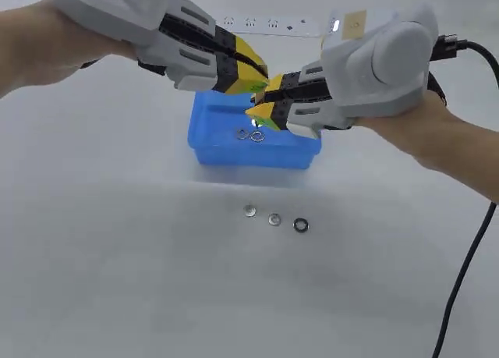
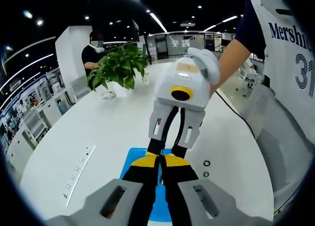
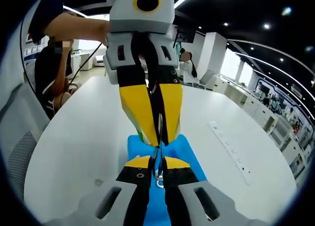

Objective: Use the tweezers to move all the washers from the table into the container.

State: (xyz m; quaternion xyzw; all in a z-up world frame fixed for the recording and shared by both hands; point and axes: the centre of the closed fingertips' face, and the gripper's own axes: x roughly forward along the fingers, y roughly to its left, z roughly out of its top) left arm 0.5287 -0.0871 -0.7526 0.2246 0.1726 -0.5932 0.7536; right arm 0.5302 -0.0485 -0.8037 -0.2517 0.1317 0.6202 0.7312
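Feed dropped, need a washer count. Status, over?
Left gripper and right gripper shut on tweezers above container. Two washers inside, three on table. Nothing blocking.

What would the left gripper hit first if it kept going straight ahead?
Most likely the right gripper: its tips face the left gripper nose to nose above the blue box. Whether they touch is unclear.

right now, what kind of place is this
Likely an open-plan office or showroom: a large white table, a potted plant at its far end, and long strip lights on a dark ceiling.
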